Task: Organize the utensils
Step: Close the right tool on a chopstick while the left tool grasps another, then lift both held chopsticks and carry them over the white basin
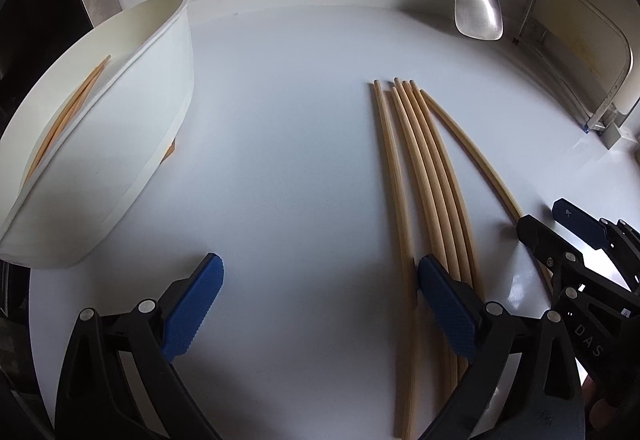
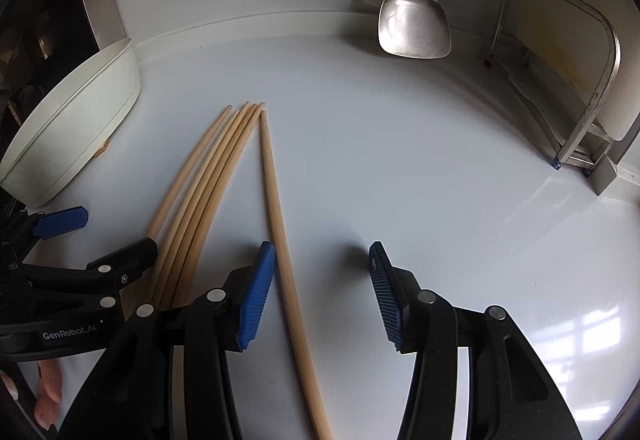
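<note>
Left wrist view: the left gripper (image 1: 320, 304), fingers spread and holding nothing, hovers over the bench (image 1: 288, 144); 6 chopsticks (image 1: 420, 168) lie lengthwise right of the white bin (image 1: 132, 144).

Right wrist view: the right gripper (image 2: 322, 294) is nearer, fingers spread astride the lone chopstick (image 2: 276, 208) right of the bundle; the hanging spatula (image 2: 414, 22) is well clear.

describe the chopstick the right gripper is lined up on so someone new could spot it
Start at the white countertop, with a white tub at its left and a steel spatula hanging at the back. In the middle lies a row of bamboo chopsticks. The one meant is the rightmost, lying apart from the tight bundle and running between the right gripper fingers.
</note>
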Demonstrator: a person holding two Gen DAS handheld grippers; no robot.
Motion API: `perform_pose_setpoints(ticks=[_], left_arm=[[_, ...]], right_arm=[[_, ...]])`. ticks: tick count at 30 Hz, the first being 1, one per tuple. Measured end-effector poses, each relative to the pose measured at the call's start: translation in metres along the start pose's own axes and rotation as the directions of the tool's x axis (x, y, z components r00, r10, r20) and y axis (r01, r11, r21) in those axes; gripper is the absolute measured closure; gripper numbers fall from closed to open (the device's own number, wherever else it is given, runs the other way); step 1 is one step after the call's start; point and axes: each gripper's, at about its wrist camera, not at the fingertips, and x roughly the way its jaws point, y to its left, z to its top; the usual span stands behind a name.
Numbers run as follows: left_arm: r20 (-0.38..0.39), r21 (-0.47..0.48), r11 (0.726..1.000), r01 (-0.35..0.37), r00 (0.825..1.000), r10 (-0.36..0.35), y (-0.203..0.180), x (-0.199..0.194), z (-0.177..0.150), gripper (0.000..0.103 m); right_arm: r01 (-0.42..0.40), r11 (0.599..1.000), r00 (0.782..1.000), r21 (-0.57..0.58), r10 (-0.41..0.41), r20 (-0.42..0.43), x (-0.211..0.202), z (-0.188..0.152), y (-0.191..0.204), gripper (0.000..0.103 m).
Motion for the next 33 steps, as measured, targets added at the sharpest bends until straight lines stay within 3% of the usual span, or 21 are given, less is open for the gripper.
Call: perform_pose_setpoints(ticks=[8,10,17,19,20,22,33], left_arm=[[0.020,-0.014,1.000,-0.005,1.000,0.006,0.000,0.002,0.004,0.011],[0.030,-0.004,1.000,0.000,1.000,0.000,-0.002,0.001,0.005,0.022],[0.047,0.046,0.999,0.023,0.999,-0.025,-0.010,-0.010,-0.003,0.054],[0.046,0.060,0.998,0.030,0.998,-0.032,-0.015,-0.011,-0.004,0.070],[0.044,0.070,0.997,0.034,0.998,-0.038,-0.017,-0.012,-0.004,0.074],[0.039,0.091,0.995,0.042,0.998,-0.045,-0.021,-0.012,-0.005,0.093],[-0.012,0.073,0.992,0.106,0.994,-0.105,-0.009,-0.029,0.001,0.096]], right_arm=[[0.000,0.999,1.000,-0.037,0.000,0.005,0.003,0.003,0.003,0.056],[-0.009,0.999,1.000,-0.049,0.009,0.000,0.003,0.004,0.005,0.056],[-0.030,0.996,0.999,-0.085,0.029,-0.017,0.000,0.002,0.013,0.076],[-0.034,0.995,0.999,-0.091,0.031,-0.025,-0.001,0.001,0.014,0.094],[-0.032,0.995,0.999,-0.091,0.030,-0.029,-0.001,0.001,0.014,0.096],[-0.034,0.996,0.999,-0.088,0.031,-0.031,-0.001,0.001,0.015,0.096],[-0.082,0.996,0.996,0.019,0.083,-0.043,-0.016,0.010,0.005,0.097]])
